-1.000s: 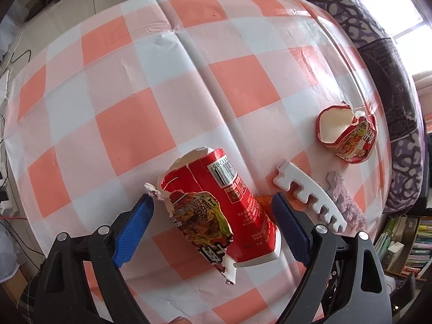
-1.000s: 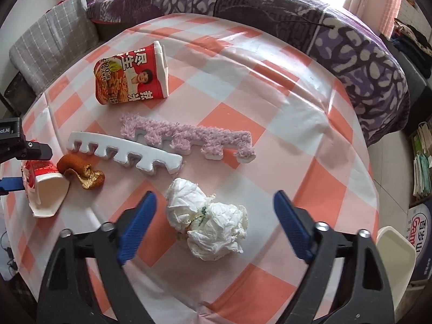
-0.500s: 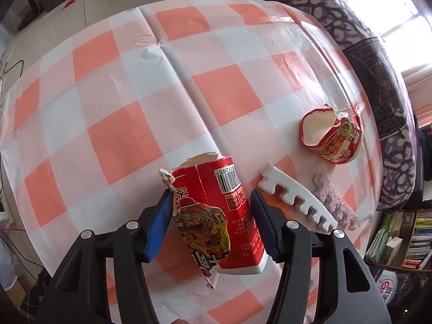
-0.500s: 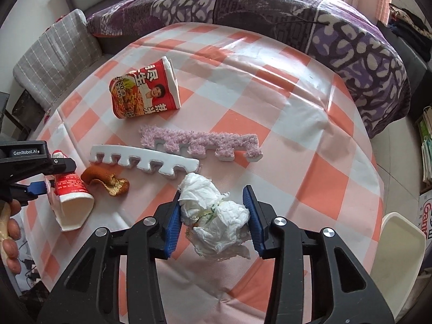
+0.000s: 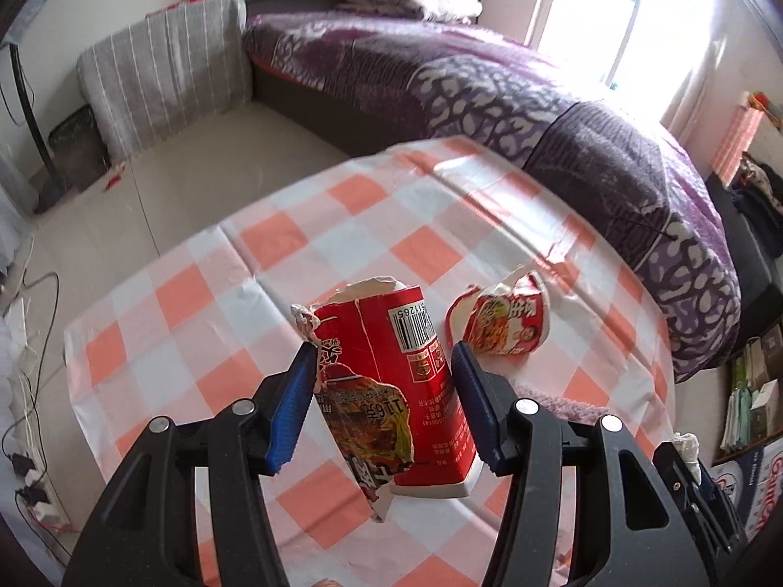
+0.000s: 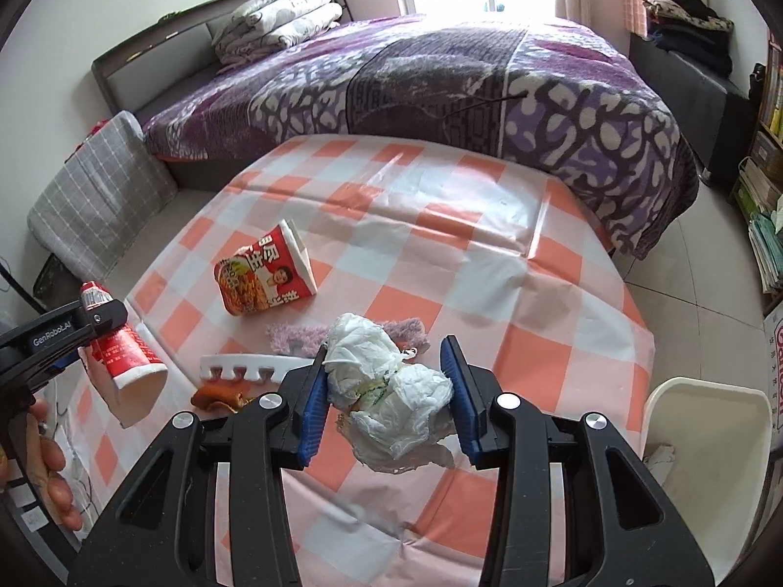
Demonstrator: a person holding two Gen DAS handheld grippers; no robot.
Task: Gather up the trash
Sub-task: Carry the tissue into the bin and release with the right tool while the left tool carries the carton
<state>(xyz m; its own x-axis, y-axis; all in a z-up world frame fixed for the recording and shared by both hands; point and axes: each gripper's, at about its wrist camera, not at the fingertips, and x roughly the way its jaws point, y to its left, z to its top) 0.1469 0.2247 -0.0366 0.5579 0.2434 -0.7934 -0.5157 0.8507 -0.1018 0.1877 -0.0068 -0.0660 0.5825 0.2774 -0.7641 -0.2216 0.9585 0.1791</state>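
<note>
Both loads have left the table since 0.5 s ago: the torn red cup (image 5: 391, 381) and the tissue wad (image 6: 386, 391) are now lifted, with the room and bed in view behind.

The red cup sits clamped between the fingers of the left gripper (image 5: 381, 401), its long axis along the fingers, torn mouth pointing away. The tissue wad is pinched in the right gripper (image 6: 386, 391), above the checked tablecloth (image 6: 538, 303).

The white bin (image 6: 704, 445) stands off the table edge, low and to the right of the right gripper, so the right arm is nearer to it, I judge; 1 scrap lies inside it, rest I cannot see.

On the cloth remain a 2nd noodle cup (image 6: 264, 276) on its side, 2 foam combs, white (image 6: 240, 369) and purple (image 6: 293, 337), and an orange peel (image 6: 215, 396).
</note>
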